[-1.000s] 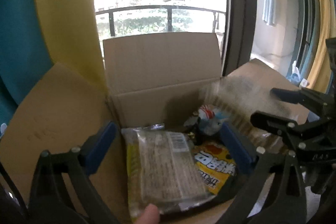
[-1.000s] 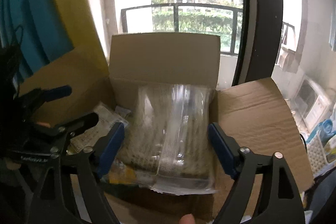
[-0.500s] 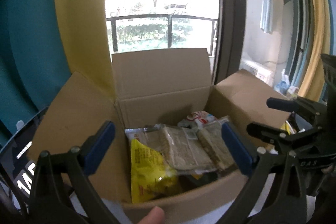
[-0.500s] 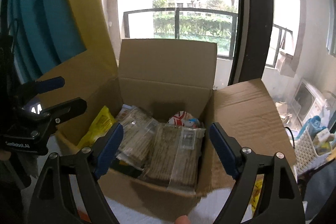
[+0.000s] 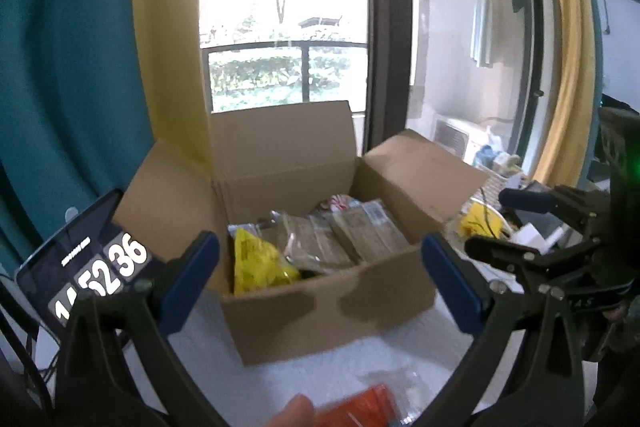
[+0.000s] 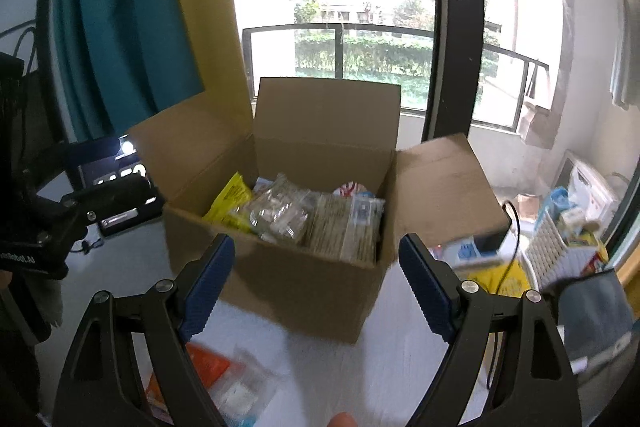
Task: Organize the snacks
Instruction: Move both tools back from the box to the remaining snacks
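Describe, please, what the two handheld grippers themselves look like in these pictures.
Both are alike: the left gripper and the right gripper each have two black, angular plastic fingers with triangular cut-outs and silver screws, tipped with dark blue ribbed pads. Seen side-on from the right wrist view, the left gripper's black body carries small white lettering, too blurred to read. No sleeve is clearly visible.

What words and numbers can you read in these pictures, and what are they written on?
"52" and "36", after a cut-off "1": big white digits on the dark tablet screen.
"...eRobot.AI", start cut off: white letters on the left gripper's body.
Small line above the tablet's digits: too small to read.
Yellow snack bag in the cardboard box: print blurred.
White labels on the clear snack packs: too blurred.
Orange packet in front: no readable text.
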`<state>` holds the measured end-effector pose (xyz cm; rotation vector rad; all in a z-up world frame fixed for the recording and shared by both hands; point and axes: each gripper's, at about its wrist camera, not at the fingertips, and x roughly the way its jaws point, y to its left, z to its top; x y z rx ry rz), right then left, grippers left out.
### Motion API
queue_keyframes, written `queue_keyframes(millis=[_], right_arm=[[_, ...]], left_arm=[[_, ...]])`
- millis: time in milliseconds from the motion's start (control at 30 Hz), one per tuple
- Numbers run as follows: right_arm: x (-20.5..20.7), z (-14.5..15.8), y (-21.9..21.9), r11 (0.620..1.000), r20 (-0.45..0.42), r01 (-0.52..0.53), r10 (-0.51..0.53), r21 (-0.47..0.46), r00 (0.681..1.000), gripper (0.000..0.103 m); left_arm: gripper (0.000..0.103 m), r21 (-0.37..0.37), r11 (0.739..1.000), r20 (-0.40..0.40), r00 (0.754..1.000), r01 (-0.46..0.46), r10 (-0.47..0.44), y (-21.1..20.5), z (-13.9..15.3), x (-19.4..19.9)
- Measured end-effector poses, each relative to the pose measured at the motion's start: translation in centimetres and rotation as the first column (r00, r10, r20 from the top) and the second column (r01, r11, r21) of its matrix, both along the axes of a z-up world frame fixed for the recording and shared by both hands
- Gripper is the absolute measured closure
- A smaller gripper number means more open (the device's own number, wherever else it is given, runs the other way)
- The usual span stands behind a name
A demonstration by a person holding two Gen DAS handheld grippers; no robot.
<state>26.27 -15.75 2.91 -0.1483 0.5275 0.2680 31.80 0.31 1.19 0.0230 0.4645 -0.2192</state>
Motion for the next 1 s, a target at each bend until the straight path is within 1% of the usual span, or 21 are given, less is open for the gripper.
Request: queue_keyframes(millis=[167, 333, 500, 700, 800, 900, 1000], right_arm=[[-3.4, -0.9, -0.4, 1.000, -0.018, 0.008, -0.008, 0.005, 1.000, 0.017], [-6.9, -2.1, -1.0, 1.000, -0.048, 0.019, -0.018, 0.016, 0.999, 0.017], [-10.0, -4.2, -1.9, 0.998, -0.098, 0.054, -0.051, 0.026, 0.994, 0.017], [-12.9, -7.1, -3.2, 0.994, -0.172, 0.100, -0.092, 0.038, 0.981, 0.017], [-14.3, -9.0, -3.9, 0.994, -0.224, 0.108, -0.097, 0.036, 0.970, 0.017], [-15.5, -10.5, -4.8, 0.993, -0.266, 0.114, -0.098, 0.044, 0.959, 0.017], [-16.6, -12.0, -5.3, 0.994, -0.307, 0.093, -0.072, 0.054, 0.949, 0.017]], left_arm=[[0.001, -0.014, 1.000, -0.012, 1.000, 0.021, -0.021, -0.4, -0.4, -3.5], [0.001, -0.020, 0.998, -0.032, 0.998, 0.052, -0.052, -1.0, -1.4, -6.7], [0.001, -0.047, 0.997, -0.067, 0.996, 0.061, -0.064, -1.0, -2.8, -9.4], [0.001, -0.072, 0.996, -0.150, 0.986, 0.056, -0.066, -0.7, -5.9, -11.8], [0.001, -0.081, 0.995, -0.205, 0.977, 0.050, -0.066, -0.5, -7.8, -12.8], [0.001, -0.072, 0.996, -0.254, 0.965, 0.050, -0.067, -0.6, -9.7, -13.9], [0.001, -0.079, 0.996, -0.310, 0.949, 0.034, -0.057, -0.4, -11.7, -14.9]])
